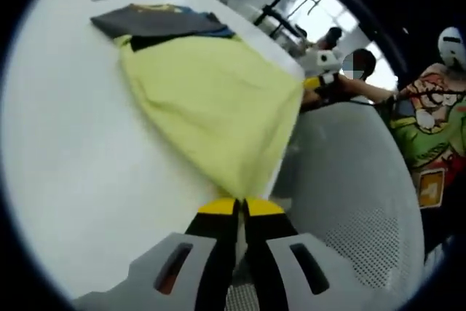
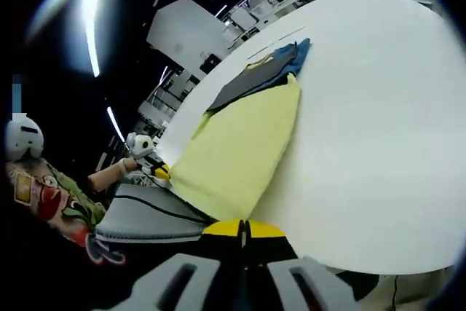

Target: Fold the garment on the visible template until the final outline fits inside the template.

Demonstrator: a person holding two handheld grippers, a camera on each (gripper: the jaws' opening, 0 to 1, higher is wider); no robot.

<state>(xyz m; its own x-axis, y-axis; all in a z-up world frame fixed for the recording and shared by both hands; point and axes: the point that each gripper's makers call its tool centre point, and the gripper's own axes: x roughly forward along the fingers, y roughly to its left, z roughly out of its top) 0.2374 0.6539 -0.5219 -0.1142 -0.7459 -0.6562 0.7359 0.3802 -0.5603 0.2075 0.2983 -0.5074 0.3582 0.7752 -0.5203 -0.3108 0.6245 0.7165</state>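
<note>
Claws (image 1: 241, 207) (image 2: 243, 229) pinching yellow garment (image 1: 211, 100) on white table (image 1: 65, 143).

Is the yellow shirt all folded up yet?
Not yet. The yellow shirt lies spread over the table, each near corner pinched in the left gripper and right gripper.

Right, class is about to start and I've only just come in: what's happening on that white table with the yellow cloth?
A person is working with two hand-held grippers. The left gripper and the right gripper are each shut on an edge of the yellow garment, which lies stretched across the white table. Its far end overlaps a pile of dark folded clothes. The yellow garment is not yet folded small.
</note>
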